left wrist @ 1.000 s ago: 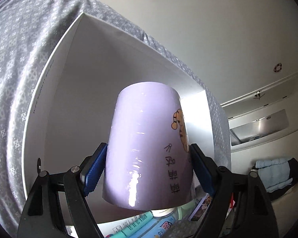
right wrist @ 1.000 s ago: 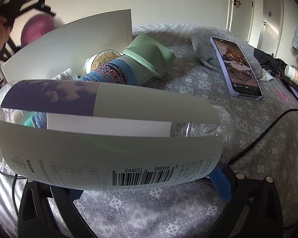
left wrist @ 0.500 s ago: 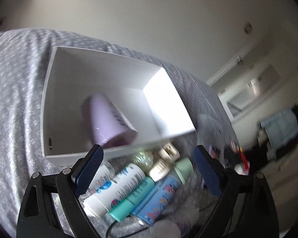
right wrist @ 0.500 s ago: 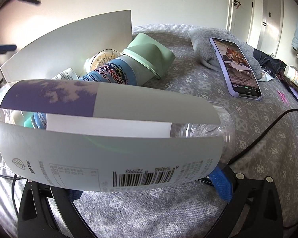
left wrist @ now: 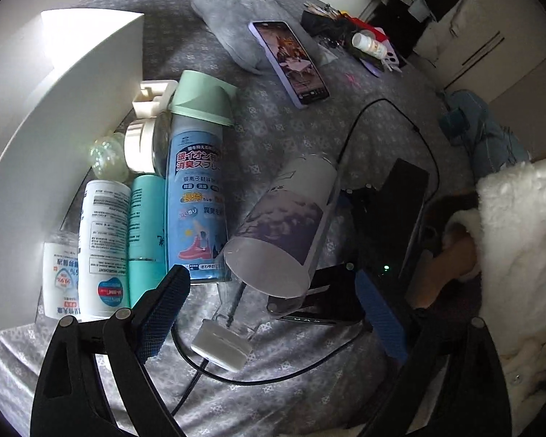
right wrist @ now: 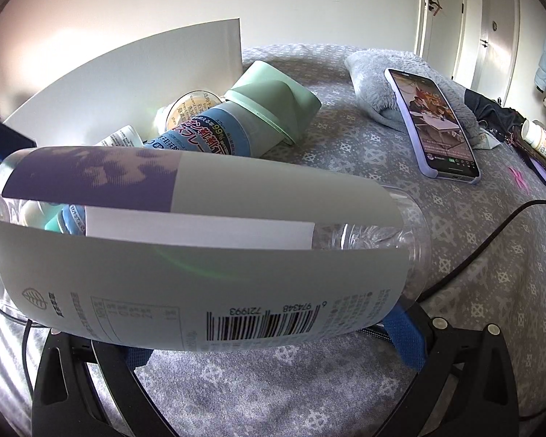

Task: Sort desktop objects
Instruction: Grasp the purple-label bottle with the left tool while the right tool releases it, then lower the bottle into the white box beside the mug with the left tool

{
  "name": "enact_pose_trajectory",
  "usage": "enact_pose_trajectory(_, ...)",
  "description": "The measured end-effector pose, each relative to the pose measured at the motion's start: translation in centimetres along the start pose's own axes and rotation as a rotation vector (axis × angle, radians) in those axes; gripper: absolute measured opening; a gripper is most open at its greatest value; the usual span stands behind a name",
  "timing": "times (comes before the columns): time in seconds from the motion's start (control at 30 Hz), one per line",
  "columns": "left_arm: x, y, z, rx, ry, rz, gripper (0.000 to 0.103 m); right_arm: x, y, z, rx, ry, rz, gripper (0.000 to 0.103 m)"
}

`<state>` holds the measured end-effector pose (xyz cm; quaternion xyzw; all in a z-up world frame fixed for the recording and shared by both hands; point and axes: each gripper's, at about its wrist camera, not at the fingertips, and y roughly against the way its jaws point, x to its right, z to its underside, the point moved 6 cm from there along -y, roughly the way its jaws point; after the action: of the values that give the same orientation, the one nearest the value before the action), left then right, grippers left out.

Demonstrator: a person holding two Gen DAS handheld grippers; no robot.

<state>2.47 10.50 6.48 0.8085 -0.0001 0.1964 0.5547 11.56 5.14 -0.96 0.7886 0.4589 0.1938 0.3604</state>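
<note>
My left gripper (left wrist: 273, 313) is open and empty, hovering above the table over the clear water bottle (left wrist: 284, 225). That bottle has a grey and purple label and a white cap (left wrist: 220, 344). My right gripper (right wrist: 269, 338) is shut on it across its width, and the bottle (right wrist: 200, 240) fills the right wrist view. Beside it lie a blue spray can with a green cap (left wrist: 196, 189), a teal tube (left wrist: 143, 236) and white bottles (left wrist: 103, 240), all along the white box wall (left wrist: 65, 116). The lilac cup is out of view.
A phone in a lilac case (left wrist: 289, 62) leans on a grey plush pad (left wrist: 236, 25). A black cable (left wrist: 349, 134) runs across the grey patterned cloth (left wrist: 273, 382). Small clutter and a pill bottle (left wrist: 369, 45) sit at the far edge. A white fleece sleeve (left wrist: 520, 255) is at right.
My left gripper let go of the lilac cup inside the white box, then swung away and down over the items on the cloth. The right gripper stayed still with the bottle.
</note>
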Motion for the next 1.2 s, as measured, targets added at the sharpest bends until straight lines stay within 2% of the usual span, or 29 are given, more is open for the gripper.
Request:
enact_pose_trajectory(0.1, 0.2, -2.1, -0.8, -0.077, -0.080, -0.079, 0.092, -0.4, 0.2, 0.1, 0.000, 0.001, 0.002, 0.103)
enact_pose_trajectory(0.17, 0.6, -3.4, -1.1, -0.122, -0.117, -0.084, 0.088, -0.5, 0.2, 0.1, 0.000, 0.000, 0.001, 0.103)
enact_pose_trajectory(0.33, 1.8, -3.8, -2.3, -0.072, -0.265, -0.130, 0.088, 1.2, -1.2, -1.2, 0.000, -0.010, -0.007, 0.103)
enact_pose_trajectory(0.37, 2.0, -3.7, -2.4, -0.058, -0.275, -0.119, 0.081, 1.4, -1.2, -1.2, -0.001, -0.014, -0.010, 0.103)
enact_pose_trajectory(0.4, 2.2, -3.7, -2.3, -0.050, -0.270, -0.071, 0.067, 1.4, -1.2, -1.3, 0.000, -0.021, -0.017, 0.103)
enact_pose_trajectory(0.43, 2.0, -3.5, -2.1, -0.049, -0.246, -0.053, 0.065, 0.9, -0.7, -1.0, 0.001, -0.023, -0.018, 0.103)
enact_pose_trajectory(0.53, 1.5, -3.0, -1.4, -0.004, -0.230, -0.076, 0.063, 0.0, -0.2, -0.8, 0.003, -0.014, -0.010, 0.103)
enact_pose_trajectory(0.63, 0.0, -1.1, -1.0, 0.091, -0.132, -0.068, 0.062, 1.0, -0.8, -1.3, 0.004, -0.015, -0.010, 0.103)
enact_pose_trajectory(0.8, -3.2, 4.8, 0.8, 0.314, 0.096, 0.012, 0.062, 2.1, -1.3, -1.7, 0.004, -0.014, -0.009, 0.103)
enact_pose_trajectory(0.9, -4.5, 7.1, 2.1, 0.420, 0.185, -0.003, 0.062, 2.5, -1.6, -1.9, 0.003, -0.013, -0.007, 0.103)
enact_pose_trajectory(1.0, -5.8, 8.3, 3.2, 0.503, 0.293, 0.015, 0.062, 3.1, -1.9, -2.1, 0.003, -0.011, -0.005, 0.103)
enact_pose_trajectory(1.1, -6.5, 10.6, 3.0, 0.627, 0.367, 0.074, 0.062, 3.6, -2.2, -2.4, 0.004, -0.012, -0.006, 0.103)
enact_pose_trajectory(1.2, -8.2, 13.8, 2.2, 0.780, 0.440, 0.097, 0.062, 4.1, -2.6, -2.6, 0.004, -0.011, -0.005, 0.103)
